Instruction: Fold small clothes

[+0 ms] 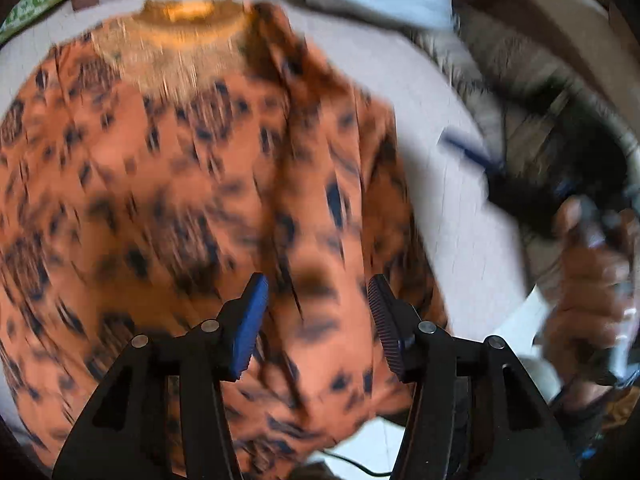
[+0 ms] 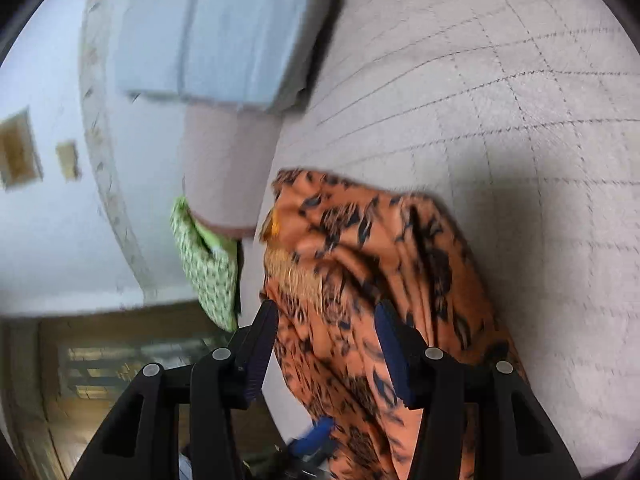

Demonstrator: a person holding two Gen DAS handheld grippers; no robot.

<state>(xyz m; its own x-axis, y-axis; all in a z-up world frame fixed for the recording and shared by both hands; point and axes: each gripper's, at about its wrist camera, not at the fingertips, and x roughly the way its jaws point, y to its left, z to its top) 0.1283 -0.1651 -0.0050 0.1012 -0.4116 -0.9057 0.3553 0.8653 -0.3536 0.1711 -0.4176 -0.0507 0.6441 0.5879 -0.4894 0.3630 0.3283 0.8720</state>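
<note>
Orange leopard-print garment (image 1: pixel 192 184): lying spread on the grey quilted bed cover (image 2: pixel 500 100), collar toward its far edge. Your left gripper (image 1: pixel 318 322) is hovering over the garment's near hem, jaws gaping wide, gripping nothing. Your right gripper (image 2: pixel 326 350) is standing equally wide apart above the garment's side, gripping nothing. Both views are blurring.

One orange leopard-print garment (image 1: pixel 192 200), one green patterned cloth (image 2: pixel 208 268) and one pale blue pillow (image 2: pixel 212 36) are being counted.
</note>
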